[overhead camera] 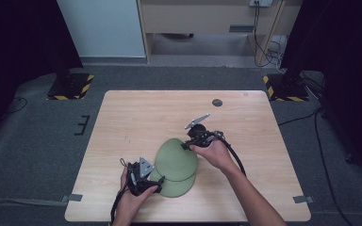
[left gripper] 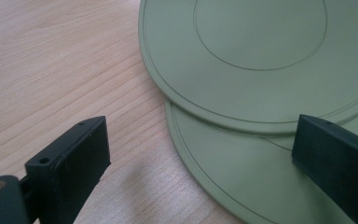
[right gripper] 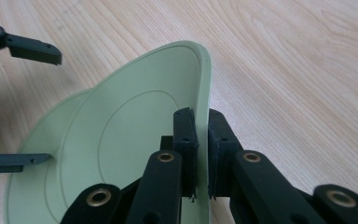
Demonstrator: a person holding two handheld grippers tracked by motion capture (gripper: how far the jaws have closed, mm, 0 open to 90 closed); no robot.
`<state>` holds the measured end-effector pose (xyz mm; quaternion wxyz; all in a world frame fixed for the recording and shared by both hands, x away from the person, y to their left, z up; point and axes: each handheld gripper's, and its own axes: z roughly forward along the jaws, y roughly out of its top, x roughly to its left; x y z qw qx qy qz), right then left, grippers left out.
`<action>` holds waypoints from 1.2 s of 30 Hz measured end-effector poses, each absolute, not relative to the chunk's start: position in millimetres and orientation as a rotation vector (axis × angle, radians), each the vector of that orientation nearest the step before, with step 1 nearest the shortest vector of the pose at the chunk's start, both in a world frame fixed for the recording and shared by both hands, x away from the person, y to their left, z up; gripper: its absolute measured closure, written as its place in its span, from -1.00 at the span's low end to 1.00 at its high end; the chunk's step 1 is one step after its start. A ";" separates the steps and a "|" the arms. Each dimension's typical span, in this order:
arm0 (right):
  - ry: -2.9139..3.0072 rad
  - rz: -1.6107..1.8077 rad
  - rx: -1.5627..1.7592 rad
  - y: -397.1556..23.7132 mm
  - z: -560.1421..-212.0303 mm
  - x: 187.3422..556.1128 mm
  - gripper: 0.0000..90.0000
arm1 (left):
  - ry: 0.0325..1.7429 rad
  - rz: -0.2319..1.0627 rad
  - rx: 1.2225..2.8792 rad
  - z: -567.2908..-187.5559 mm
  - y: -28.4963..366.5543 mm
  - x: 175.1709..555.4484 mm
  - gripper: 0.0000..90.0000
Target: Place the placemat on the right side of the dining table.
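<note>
Clamped in our right claw (right gripper: pixel 201 154), the upper green mat's (overhead camera: pixel 176 159) rim bends: thin, floppy, light, best pinched at the edge. Our left claw (left gripper: pixel 200 161) gapes beside the lower mat (left gripper: pixel 242 182) on the worktop (overhead camera: pixel 136 122).

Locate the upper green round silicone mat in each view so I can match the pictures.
High view: the upper green round silicone mat lies at table centre, near the front, overlapping a lower green mat.
Left gripper view: it fills the top right, lying over the lower mat.
Right gripper view: it curves up at centre, its edge pinched by the right hand-held gripper.
Shared landmark: the light wooden table.
</note>
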<state>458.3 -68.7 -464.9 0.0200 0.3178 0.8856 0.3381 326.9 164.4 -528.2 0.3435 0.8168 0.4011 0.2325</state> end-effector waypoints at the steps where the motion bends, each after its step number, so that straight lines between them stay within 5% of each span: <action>1: 2.745 1.050 0.981 -68.3 -462.9 457.0 0.89 | 1.042 0.605 2.123 -528.2 164.4 327.0 -0.93; 36: 2.688 1.144 0.963 -87.2 -419.5 448.4 0.90 | 1.179 0.662 2.031 -525.3 205.8 335.8 -0.93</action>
